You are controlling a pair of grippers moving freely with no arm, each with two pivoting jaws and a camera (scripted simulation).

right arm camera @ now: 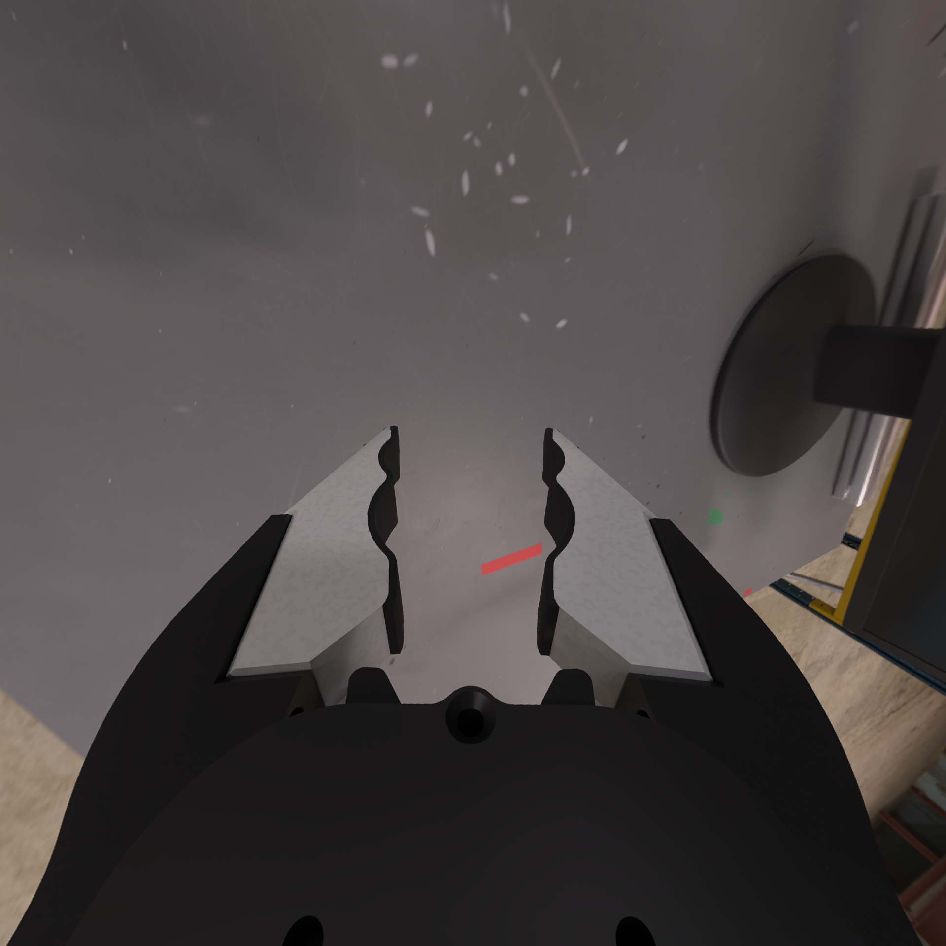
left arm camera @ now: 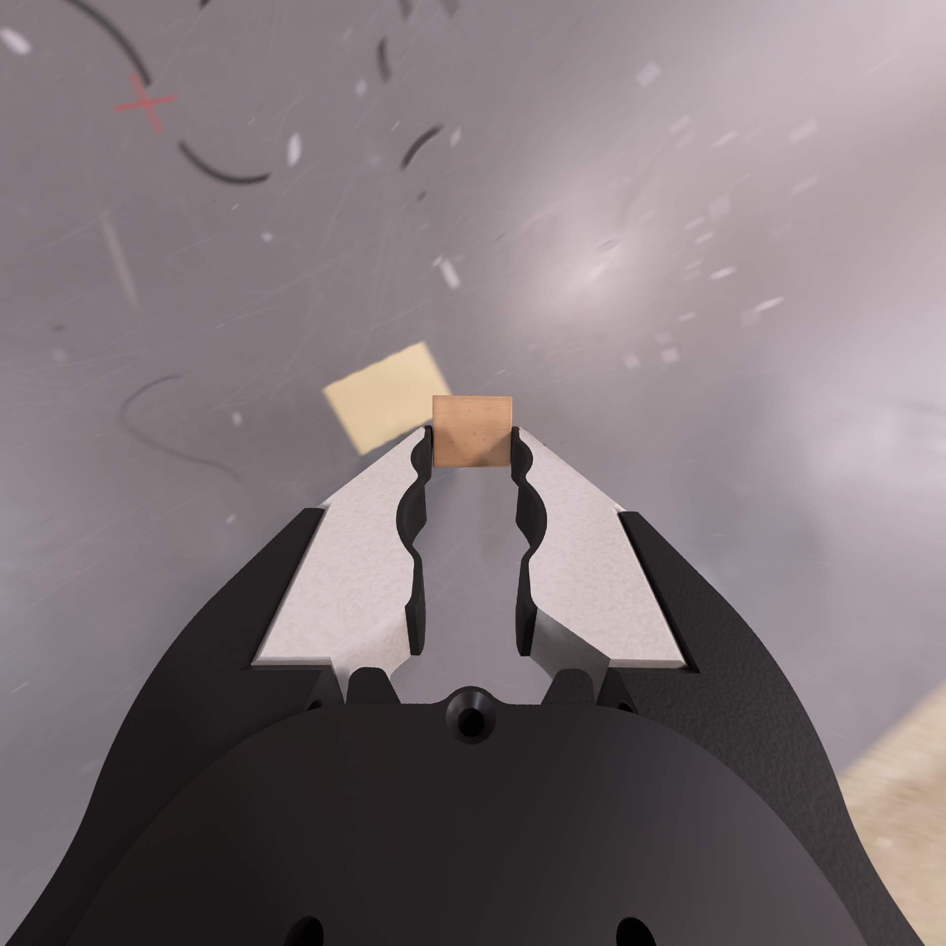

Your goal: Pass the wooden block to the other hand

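In the left wrist view a small light-brown wooden block [left arm camera: 472, 431] sits clamped between the tips of my left gripper [left arm camera: 472, 441], which is shut on it and holds it above the grey table [left arm camera: 563, 230]. The block's top sticks out above the fingertips [left arm camera: 423, 444]. In the right wrist view my right gripper [right arm camera: 470, 435] is open and empty over the same grey table [right arm camera: 256, 256]. Neither gripper shows in the other's view.
A pale yellow paper square [left arm camera: 381, 396] lies on the table just behind the block. A red cross mark [left arm camera: 146, 104] is at the far left. A dark round base with a post [right arm camera: 788, 366] stands at the right edge; a red strip [right arm camera: 512, 559] lies between the right fingers.
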